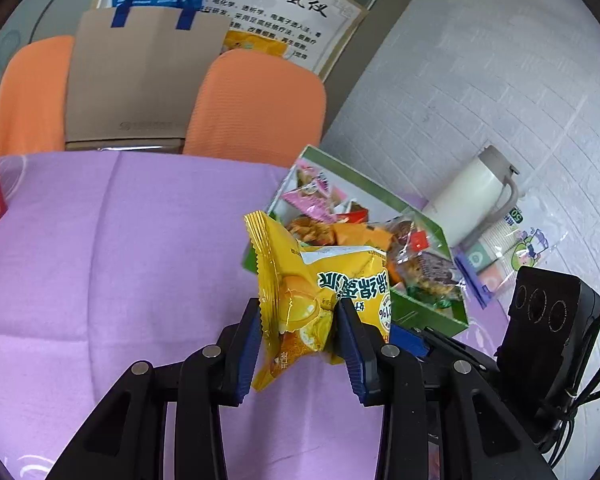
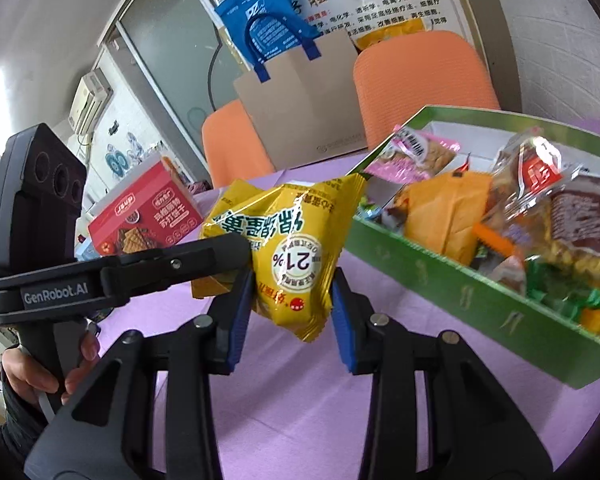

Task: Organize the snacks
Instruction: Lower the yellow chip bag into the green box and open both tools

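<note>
you hold one yellow snack packet (image 1: 320, 300) between both tools, clear of the purple tablecloth (image 1: 120, 260): the left gripper (image 1: 298, 312) is clamped on one end of it, and the right gripper (image 2: 292, 284) is clamped on the other end, with the blue pads (image 2: 242, 304) pressing into the wrapper on both sides. in the right wrist view the left tool's arm reaches in across the packet, and a hand (image 2: 40, 372) grips its handle at the lower edge. judged from this, the step in hand is carrying the packet to the green box (image 2: 440, 276), which lies just beyond the packet and to its right, already crowded with wrapped snacks. the next move calls for you to bring both tools over the box rim together, find a gap among the packets, and let go with both at the same moment; if one lets go early, the packet will likely swing or tear at its seam. beyond the packet to its left stands a red biscuit box (image 2: 144, 216) on the cloth. past the green box lie a white flask (image 1: 472, 196) and a clear bag of paper cups (image 1: 500, 248). behind the table, two orange chairs (image 1: 256, 104) flank a brown paper bag (image 1: 140, 84) with blue handles, and a printed poster (image 1: 284, 20) leans on the wall.
</note>
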`<state>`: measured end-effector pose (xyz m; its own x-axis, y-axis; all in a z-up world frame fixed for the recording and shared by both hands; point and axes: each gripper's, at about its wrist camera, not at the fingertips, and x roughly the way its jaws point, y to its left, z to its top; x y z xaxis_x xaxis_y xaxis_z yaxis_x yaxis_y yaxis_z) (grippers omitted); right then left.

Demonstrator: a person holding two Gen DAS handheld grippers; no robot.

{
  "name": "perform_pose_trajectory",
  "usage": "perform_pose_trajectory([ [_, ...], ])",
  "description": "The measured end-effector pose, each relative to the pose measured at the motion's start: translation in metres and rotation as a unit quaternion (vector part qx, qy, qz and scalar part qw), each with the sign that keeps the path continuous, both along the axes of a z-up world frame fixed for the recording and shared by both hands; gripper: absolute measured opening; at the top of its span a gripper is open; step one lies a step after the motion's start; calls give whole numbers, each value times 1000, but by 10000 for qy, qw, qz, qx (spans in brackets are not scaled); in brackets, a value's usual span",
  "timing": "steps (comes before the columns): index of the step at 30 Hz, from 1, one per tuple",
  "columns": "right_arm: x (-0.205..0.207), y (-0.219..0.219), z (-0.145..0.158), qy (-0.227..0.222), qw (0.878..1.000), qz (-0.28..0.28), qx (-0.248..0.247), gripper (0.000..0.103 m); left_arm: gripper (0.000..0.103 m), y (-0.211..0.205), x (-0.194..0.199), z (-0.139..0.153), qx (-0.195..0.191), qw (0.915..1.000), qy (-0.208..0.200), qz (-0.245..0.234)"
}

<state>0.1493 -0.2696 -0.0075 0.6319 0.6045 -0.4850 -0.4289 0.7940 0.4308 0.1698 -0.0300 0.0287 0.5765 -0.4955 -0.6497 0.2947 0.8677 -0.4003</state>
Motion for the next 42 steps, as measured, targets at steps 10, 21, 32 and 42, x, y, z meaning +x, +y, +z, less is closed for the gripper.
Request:
perform_pose_trajectory([
  [10,40,-59,18,-124,9974,-575,-406,40,37,-79,51,18,-334,9985,12,-428],
  [21,97,-48,9,-46,9887,-783,-1279,39,37,-102,103,-1,-15,9997,127,-187],
  [32,100,-30,6,-489,9748,-818,-2016,70,39,-81,97,3,178,9998,-59,45],
  [42,38,-47,26,-983,9721,-1080,-1838,100,88,-77,56,22,675,9955,-558,349],
])
